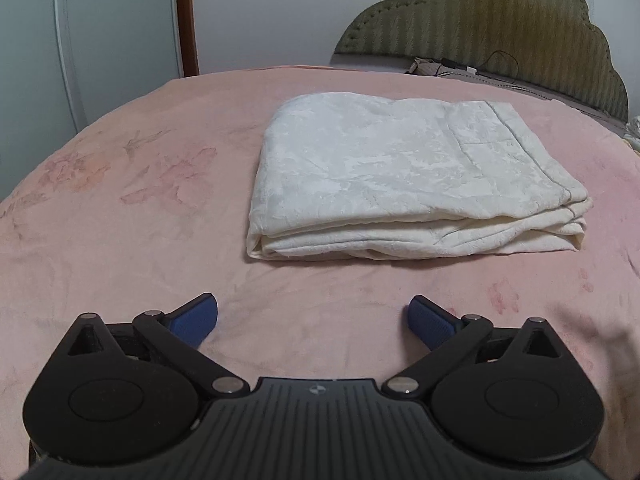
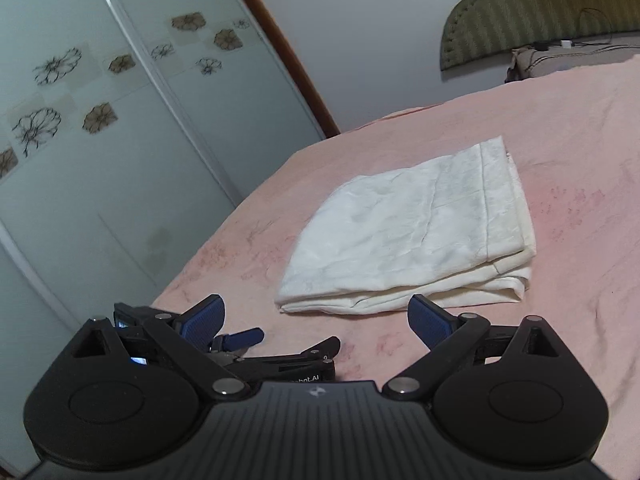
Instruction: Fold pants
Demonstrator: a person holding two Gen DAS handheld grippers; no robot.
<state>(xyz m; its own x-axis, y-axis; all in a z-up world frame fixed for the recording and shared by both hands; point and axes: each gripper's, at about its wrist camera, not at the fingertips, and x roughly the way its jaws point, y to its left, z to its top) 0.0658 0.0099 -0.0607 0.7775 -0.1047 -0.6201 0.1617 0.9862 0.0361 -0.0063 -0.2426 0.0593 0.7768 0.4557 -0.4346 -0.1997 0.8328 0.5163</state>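
Left wrist view: the left tongs [image 1: 313,318] are released, jaws spread wide with nothing between the blue pads [image 1: 196,318]; they sit above the near part of the bed [image 1: 120,220], which is covered by a pink sheet with a faint floral print; the white pants [image 1: 416,180] lie folded into a compact rectangular stack on the bed, beyond the tongs and slightly to the right, clear of both pads; layered edges of the stack face the camera; an olive padded headboard [image 1: 500,28] stands at the far right; a wardrobe door [image 1: 100,40] stands at the far left.

Right wrist view: the right tongs [image 2: 316,318] are released, jaws wide, nothing gripped; the folded pants [image 2: 416,232] lie on the pink bed [image 2: 580,160] just beyond the pads, apart from them; the left tongs [image 2: 256,346] appear low at the near left, beside the right tongs, with a blue pad showing; sliding wardrobe doors [image 2: 100,120] with flower motifs fill the left side; the headboard [image 2: 540,12] occupies the far right.
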